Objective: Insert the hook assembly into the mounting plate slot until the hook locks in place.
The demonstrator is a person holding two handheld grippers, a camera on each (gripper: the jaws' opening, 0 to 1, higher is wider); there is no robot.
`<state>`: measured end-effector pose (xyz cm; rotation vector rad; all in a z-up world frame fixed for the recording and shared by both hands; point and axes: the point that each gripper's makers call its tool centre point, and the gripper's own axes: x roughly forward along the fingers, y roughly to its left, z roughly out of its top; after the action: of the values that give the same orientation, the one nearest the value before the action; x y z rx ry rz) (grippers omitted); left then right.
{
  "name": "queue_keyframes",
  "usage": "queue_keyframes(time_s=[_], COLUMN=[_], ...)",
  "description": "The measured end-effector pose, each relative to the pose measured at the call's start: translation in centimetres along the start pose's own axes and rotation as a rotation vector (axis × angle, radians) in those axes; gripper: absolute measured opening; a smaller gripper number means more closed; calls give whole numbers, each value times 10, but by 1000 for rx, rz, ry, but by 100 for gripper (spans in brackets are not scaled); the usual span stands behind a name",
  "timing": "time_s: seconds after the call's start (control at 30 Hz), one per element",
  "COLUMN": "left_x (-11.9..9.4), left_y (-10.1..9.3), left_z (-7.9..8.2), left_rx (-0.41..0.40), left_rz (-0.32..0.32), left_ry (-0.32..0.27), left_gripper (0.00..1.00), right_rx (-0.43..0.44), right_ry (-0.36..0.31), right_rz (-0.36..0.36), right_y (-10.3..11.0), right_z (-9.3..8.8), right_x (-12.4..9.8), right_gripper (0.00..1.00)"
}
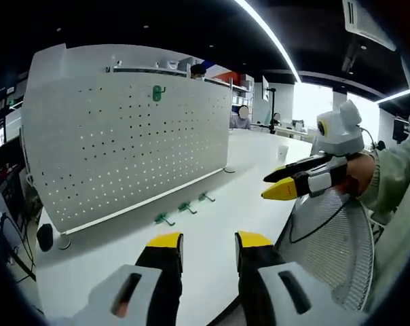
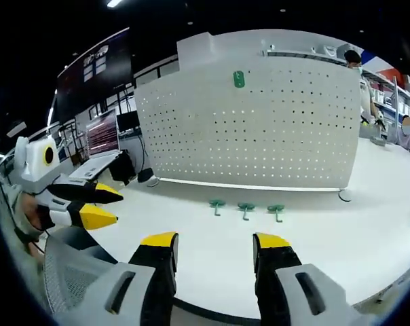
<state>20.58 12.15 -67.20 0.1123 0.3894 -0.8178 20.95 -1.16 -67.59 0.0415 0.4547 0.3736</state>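
Hooks (image 2: pixel 245 208), three green ones, lie untouched at centre frame beyond the spread, empty jaws of the right gripper (image 2: pixel 213 246). The left gripper (image 1: pixel 208 244), low in its view, is likewise parted and empty. Behind stands the white pegboard (image 2: pixel 259 129), one green hook (image 2: pixel 239 79) mounted at upper centre.

A pegboard (image 2: pixel 252 122) stands upright on the table (image 2: pixel 341 238), near its far side. One hook (image 2: pixel 239 79) hangs high on the board's face. Three more hooks (image 2: pixel 246 208) lie in a row on the table just in front of the board's foot, apart from one another. The right gripper (image 2: pixel 212 251) and the left gripper (image 1: pixel 208 248) are held over the table's near edge, side by side, well short of the row. A mesh chair back (image 1: pixel 334 238) stands beside the table, under the right gripper.
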Motion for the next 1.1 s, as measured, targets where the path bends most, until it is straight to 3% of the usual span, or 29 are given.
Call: queue_keyframes(time_s=[0.3, 0.37, 0.57, 0.83, 1.1], left_x=[14, 18, 30, 54, 90], left_y=[0, 2, 8, 40, 78], left_z=[-9, -9, -4, 11, 4], left_rx=[2, 4, 23, 108, 200], left_rz=[-16, -20, -31, -18, -18], left_ry=[31, 35, 44, 41, 99], left_gripper=[32, 32, 32, 32, 31], right_rx=[15, -36, -55, -24, 5], right_ry=[9, 11, 13, 13, 12], right_rz=[28, 29, 59, 95, 89], right_y=[10, 14, 29, 46, 46], right_z=[-5, -5, -6, -7, -3], right_x=[-5, -7, -12, -15, -17], right_gripper=[42, 42, 42, 42, 42])
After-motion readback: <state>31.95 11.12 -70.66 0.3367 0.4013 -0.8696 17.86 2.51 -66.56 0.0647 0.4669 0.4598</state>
